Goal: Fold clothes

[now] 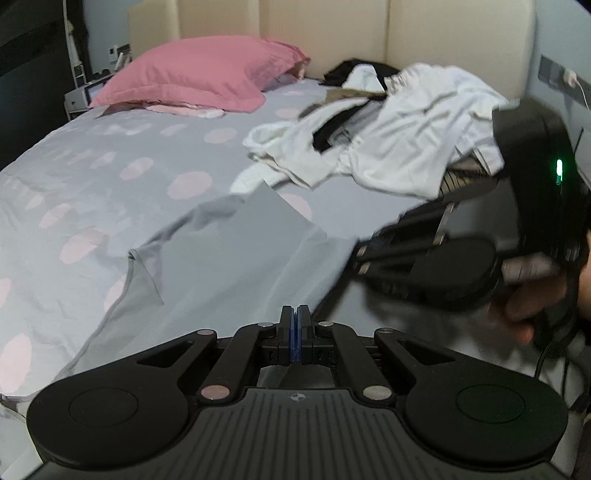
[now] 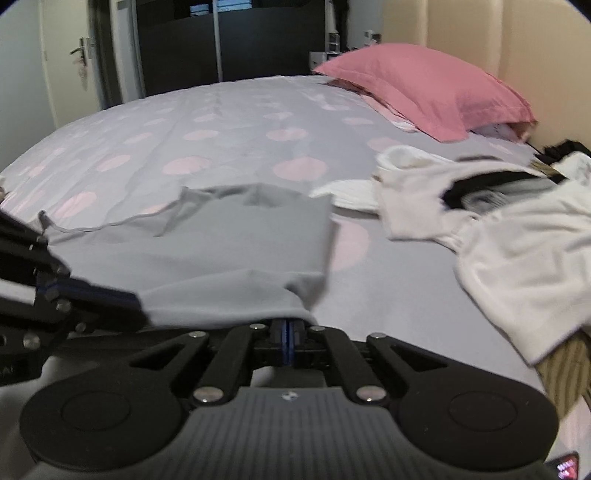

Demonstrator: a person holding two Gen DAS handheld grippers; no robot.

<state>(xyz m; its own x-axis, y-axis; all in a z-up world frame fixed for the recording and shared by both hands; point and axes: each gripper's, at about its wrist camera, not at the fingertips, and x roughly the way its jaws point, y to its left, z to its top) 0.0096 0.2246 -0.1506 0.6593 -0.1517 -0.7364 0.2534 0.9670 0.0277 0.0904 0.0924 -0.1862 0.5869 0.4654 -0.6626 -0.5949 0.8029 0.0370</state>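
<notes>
Grey garment (image 2: 236, 251) pinched by closed right tongs (image 2: 287, 328)

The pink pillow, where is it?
The pink pillow lies at the head of the bed against the cream headboard, upper left in the left wrist view, left of the white clothes pile.

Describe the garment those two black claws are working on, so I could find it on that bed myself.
Start at the pink pillow by the headboard, then come down the spotted bedsheet toward its near edge. The grey garment lies spread flat there, its near hem pinched in the right gripper. Unlike the crumpled white clothes pile beside it, it is plain grey and smooth.
</notes>
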